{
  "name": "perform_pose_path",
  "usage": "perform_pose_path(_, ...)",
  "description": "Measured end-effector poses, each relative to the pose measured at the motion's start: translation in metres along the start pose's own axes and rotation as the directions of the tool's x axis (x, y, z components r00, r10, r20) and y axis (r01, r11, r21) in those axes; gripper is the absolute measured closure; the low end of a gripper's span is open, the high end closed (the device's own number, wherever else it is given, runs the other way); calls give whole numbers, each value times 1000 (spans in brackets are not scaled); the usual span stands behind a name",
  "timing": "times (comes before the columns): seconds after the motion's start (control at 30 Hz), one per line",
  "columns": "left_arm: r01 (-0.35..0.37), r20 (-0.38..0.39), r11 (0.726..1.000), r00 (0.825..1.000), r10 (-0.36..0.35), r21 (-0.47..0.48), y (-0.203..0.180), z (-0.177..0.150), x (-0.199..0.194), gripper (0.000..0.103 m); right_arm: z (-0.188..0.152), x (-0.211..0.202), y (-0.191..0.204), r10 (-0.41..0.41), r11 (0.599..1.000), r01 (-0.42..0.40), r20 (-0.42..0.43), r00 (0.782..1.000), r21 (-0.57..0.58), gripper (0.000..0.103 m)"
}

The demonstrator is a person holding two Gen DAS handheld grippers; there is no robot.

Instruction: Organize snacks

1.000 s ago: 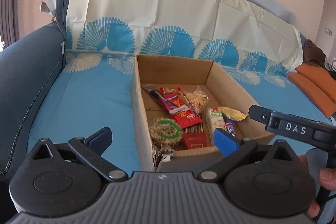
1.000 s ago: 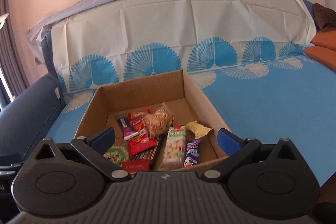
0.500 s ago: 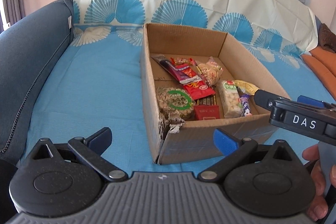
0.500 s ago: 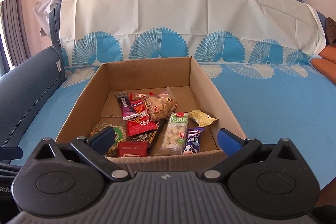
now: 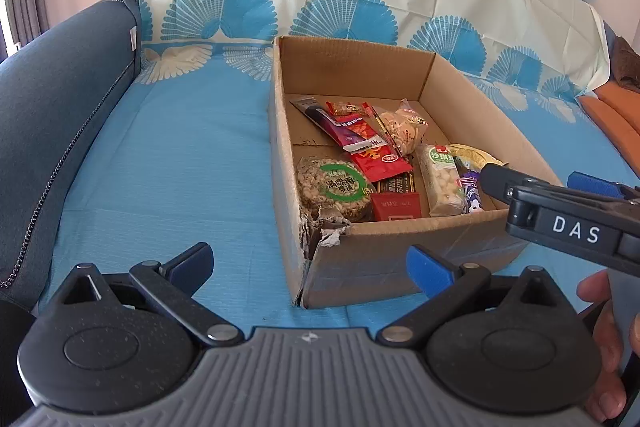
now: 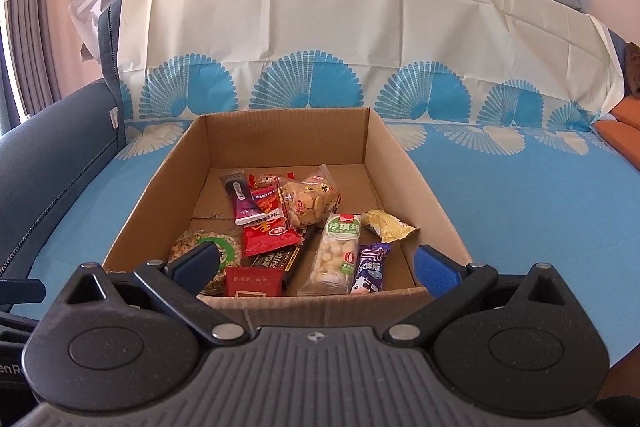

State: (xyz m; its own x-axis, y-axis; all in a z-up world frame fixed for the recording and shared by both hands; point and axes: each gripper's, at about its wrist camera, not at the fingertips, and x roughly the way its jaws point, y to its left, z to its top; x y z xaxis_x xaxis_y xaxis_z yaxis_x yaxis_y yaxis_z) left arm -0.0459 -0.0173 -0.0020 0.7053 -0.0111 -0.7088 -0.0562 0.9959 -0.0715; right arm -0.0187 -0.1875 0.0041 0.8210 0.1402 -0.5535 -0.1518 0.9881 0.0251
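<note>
Because the cardboard box [image 6: 404, 163] sits on a soft sofa seat under a blue fan-print cover [image 5: 172, 163] rather than on anything firm, the biggest risk is that pressing down into it tips or slides the whole box; its corner nearest the left hand-held gripper [image 5: 310, 267] is already torn and split open, so a knock there could widen the gap. Both tools hover empty with their fingers spread wide: the left one short of that torn corner, the right hand-held gripper [image 6: 316, 265] just short of the box's near wall, looking straight in. Next in size, the snacks lie in a loose overlapping heap directly ahead of the right hand-held gripper, so closing on one wrapper may well drag a neighbour along. The round rice cake with the green label [image 6: 212, 249] lies half hidden behind the right gripper's left finger, against the box's left wall, where a finger could jam on cardboard. The clear bag of biscuits [image 6: 310, 203], further ahead, looks brittle and could be crushed by a hard squeeze. The red packet [image 6: 268, 235] lies under the purple bar [image 6: 240, 201], so lifting it would spill the bar. Smallest, the purple cow-print sweet [image 6: 370, 269] and the crumpled yellow wrapper [image 6: 386, 225], ahead and to the right, look thin and slippery, and could slide out of a shallow pinch
</note>
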Motion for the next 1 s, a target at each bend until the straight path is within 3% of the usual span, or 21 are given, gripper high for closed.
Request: perform_pose_path(1.0, -14, 25, 1000, 1000, 15, -10, -1, 6, -8, 0, 0, 0, 5, -16, 1000, 16, 8, 1000, -10, 1)
